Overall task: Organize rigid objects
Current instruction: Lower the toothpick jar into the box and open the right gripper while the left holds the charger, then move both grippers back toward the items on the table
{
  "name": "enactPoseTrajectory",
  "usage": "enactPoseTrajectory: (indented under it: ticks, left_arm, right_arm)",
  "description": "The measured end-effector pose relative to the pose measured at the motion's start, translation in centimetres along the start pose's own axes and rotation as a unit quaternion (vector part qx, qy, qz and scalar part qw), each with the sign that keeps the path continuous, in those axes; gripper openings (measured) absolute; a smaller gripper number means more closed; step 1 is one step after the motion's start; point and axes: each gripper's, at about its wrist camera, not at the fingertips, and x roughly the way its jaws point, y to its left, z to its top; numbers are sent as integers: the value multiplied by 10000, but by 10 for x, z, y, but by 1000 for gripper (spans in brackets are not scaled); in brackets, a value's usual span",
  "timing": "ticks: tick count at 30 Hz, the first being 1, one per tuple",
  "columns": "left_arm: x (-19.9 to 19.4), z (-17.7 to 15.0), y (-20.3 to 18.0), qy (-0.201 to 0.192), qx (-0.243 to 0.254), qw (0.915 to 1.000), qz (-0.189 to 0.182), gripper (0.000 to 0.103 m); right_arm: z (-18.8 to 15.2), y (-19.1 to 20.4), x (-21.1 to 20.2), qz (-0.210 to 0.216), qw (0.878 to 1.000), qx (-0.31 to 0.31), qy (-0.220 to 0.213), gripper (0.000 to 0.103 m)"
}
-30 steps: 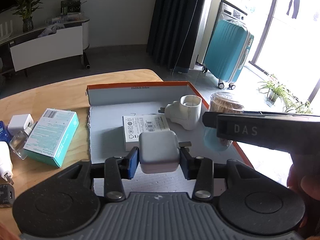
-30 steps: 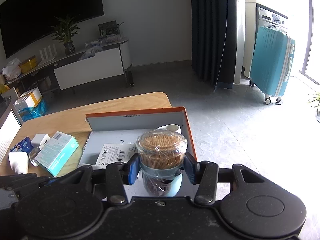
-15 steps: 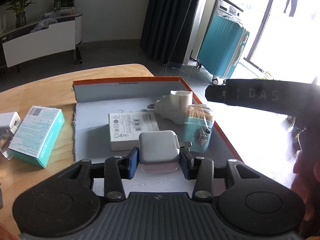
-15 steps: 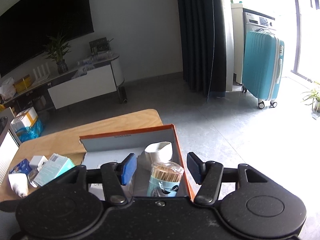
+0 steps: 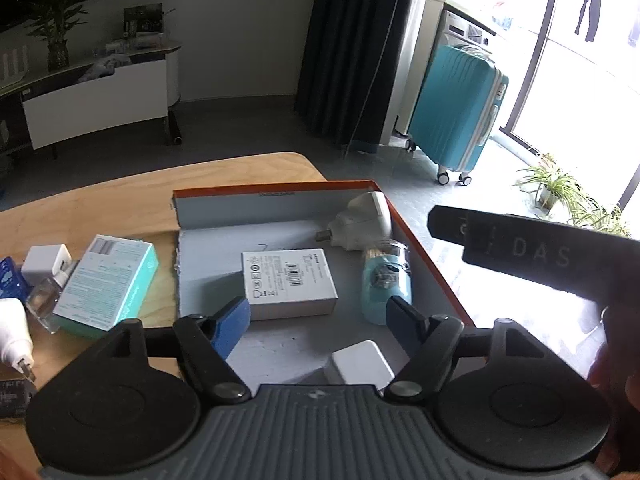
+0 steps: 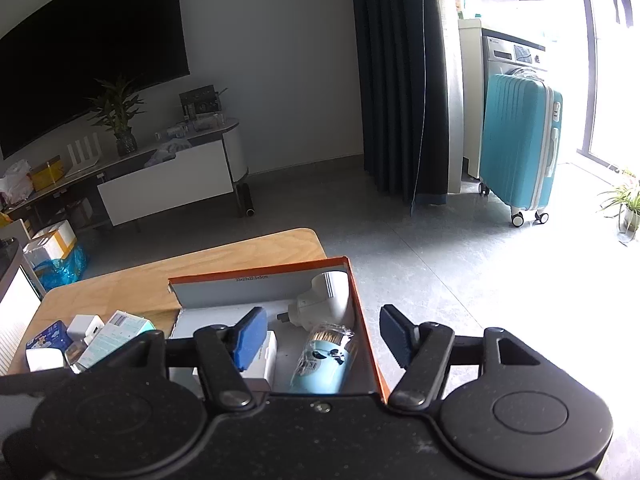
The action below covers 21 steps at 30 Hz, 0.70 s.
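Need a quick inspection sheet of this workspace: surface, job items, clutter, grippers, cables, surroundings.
Surface: wooden table, rounded corner.
Job's things: orange-rimmed box holds white carton, plug adapter, toothpick jar upright, white charger at near edge.
Clutter: teal carton, small white charger and white tube beside the box.
Grippers: left gripper jaws opening, nothing pressed; right gripper jaws opening above the jar, not touching.
Cables: nothing seen.
Surroundings: teal suitcase, dark curtain, TV stand.
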Motion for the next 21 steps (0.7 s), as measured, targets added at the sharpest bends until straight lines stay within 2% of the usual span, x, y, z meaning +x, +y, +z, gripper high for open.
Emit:
enactPoseTrajectory:
  ticks: [2, 7, 21]
  left_arm:
    - [-3, 0, 6, -1, -71, 9999, 136, 86]
    - [-12, 2, 23, 7, -253, 9988, 409, 91]
    - [-35, -1, 58, -52, -552, 9951, 823, 93]
  right_arm:
    - [0, 2, -1, 0, 10000, -23, 1, 77]
    - [-1, 11, -3, 18, 10000, -78, 43, 78]
    - [-8, 47, 0, 249, 9992, -282, 156, 79]
